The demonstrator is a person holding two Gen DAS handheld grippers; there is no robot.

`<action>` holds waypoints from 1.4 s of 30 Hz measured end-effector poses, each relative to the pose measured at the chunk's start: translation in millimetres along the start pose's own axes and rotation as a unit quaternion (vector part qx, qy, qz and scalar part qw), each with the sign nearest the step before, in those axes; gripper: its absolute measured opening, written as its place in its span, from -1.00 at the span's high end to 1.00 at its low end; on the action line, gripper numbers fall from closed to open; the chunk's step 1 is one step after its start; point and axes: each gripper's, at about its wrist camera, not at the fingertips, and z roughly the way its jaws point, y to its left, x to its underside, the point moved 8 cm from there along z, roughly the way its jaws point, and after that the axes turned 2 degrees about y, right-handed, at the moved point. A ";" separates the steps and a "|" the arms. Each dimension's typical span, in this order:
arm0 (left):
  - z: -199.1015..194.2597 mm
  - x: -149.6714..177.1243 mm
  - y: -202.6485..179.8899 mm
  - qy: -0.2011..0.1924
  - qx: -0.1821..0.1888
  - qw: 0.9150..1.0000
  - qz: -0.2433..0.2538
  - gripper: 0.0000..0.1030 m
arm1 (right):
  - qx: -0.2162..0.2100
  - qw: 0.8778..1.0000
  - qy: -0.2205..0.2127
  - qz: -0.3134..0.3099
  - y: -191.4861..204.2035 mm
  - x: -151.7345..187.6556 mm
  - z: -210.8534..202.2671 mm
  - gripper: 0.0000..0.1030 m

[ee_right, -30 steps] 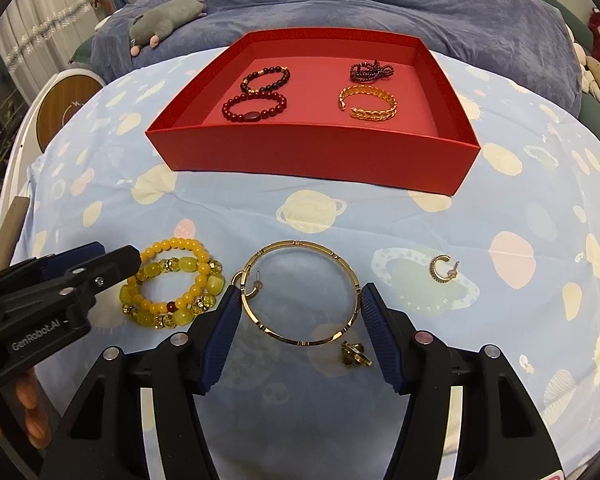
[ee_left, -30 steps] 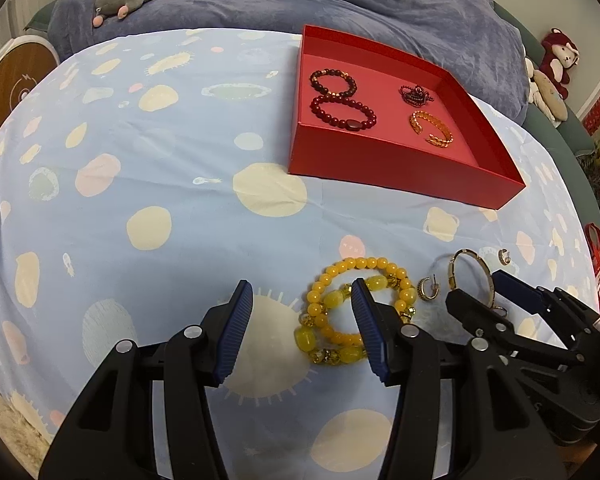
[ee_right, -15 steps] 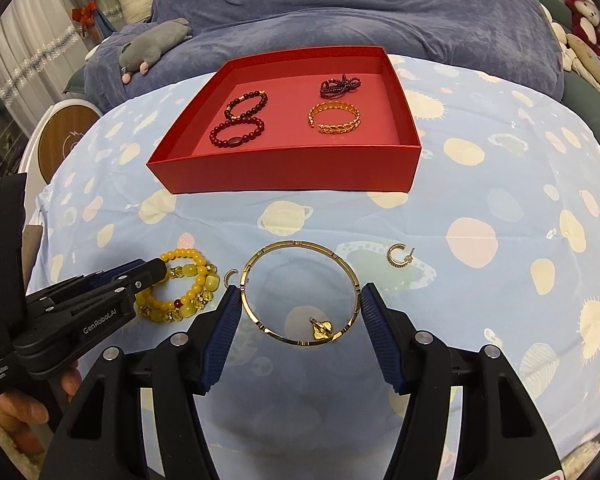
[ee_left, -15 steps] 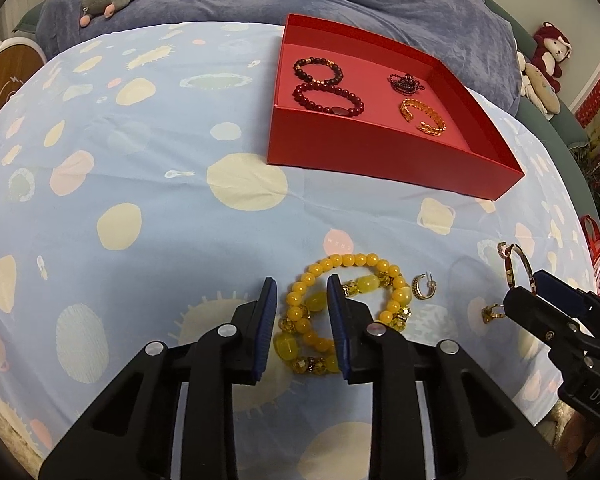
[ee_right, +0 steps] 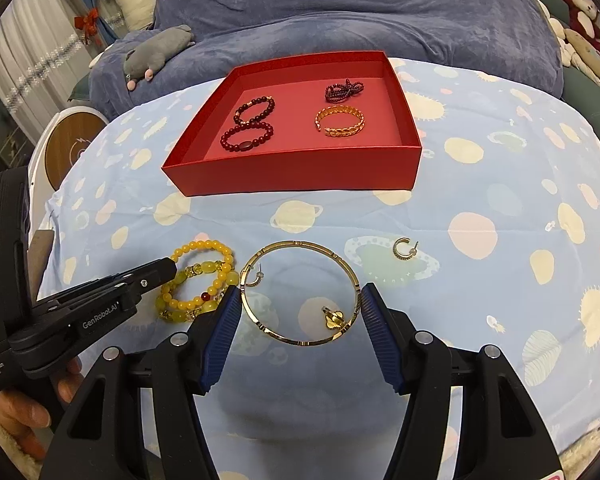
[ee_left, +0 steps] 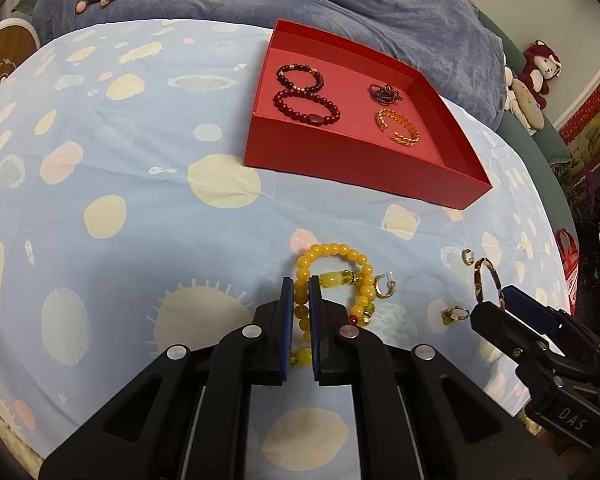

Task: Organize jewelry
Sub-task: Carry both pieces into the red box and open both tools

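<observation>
Two sets of tongs work over a blue planet-print cloth (ee_right: 500, 184) that covers the surface under it, so I cannot tell what that surface is. At far left of the right wrist view a hand (ee_right: 24, 404) is cut off by the frame edge beneath the left tongs (ee_left: 301, 284), whose tips there sit over the yellow bead bracelet (ee_right: 204, 276) and hide part of it. In the left wrist view those tongs have just been closing, and their blue pads now pinch one strand of the yellow bead bracelet (ee_left: 332, 276), whereas a second ago they straddled it wide apart; the lower beads are lost between the pads. Just right of the bracelet lies a small hoop earring (ee_left: 384, 286), partly behind the bangle rim in the other view. The right tongs (ee_right: 296, 296) stand apart around the gold bangle (ee_right: 300, 292) without pressing it, the same width as before; a small gold ring (ee_right: 332, 318) lies inside the bangle, its shape hard to make out. Since the earlier frame that ring appears further inside the bangle. Further right a second hoop earring (ee_right: 404, 249) lies alone. Beyond them the red tray (ee_right: 292, 178) holds two dark bead bracelets, a dark tangled piece and a gold chain cuff.
</observation>
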 end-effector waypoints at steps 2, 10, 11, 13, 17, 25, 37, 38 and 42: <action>-8.9 -2.6 -6.5 -0.007 0.007 1.000 0.002 0.86 | -0.002 1.000 -0.002 0.004 -0.5 -0.1 -3.8 -0.15; -46.8 -20.3 -40.7 -0.034 0.034 0.999 0.022 0.86 | -0.005 1.000 -0.018 0.013 -4.1 -2.0 -24.7 -0.15; -51.0 -23.2 -44.6 -0.038 0.035 0.998 0.024 0.86 | -0.003 1.000 -0.021 0.015 -5.7 -3.0 -27.4 -0.15; -59.2 -28.7 -52.8 -0.045 0.044 0.998 0.028 0.86 | -0.002 0.999 -0.025 0.020 -8.9 -5.8 -32.4 -0.15; -73.6 -44.1 -68.8 -0.061 0.060 0.996 0.032 0.86 | 0.004 0.999 -0.035 0.025 -16.9 -16.5 -39.4 -0.15; -83.3 -102.3 -100.7 -0.094 0.104 0.990 0.033 0.86 | 0.012 0.998 -0.068 0.015 -31.1 -77.3 -43.2 -0.15; 2.7 -148.7 -79.9 -0.058 0.103 0.993 -0.008 0.86 | 0.027 0.998 -0.059 -0.003 -39.7 -137.4 11.4 -0.15; 11.4 -146.5 -72.3 -0.052 0.093 0.994 -0.009 0.86 | 0.028 0.998 -0.053 -0.006 -38.1 -137.7 19.5 -0.15; 37.6 -136.6 -43.4 -0.031 0.057 0.998 -0.005 0.86 | 0.022 0.999 -0.031 -0.010 -29.8 -136.6 47.8 -0.15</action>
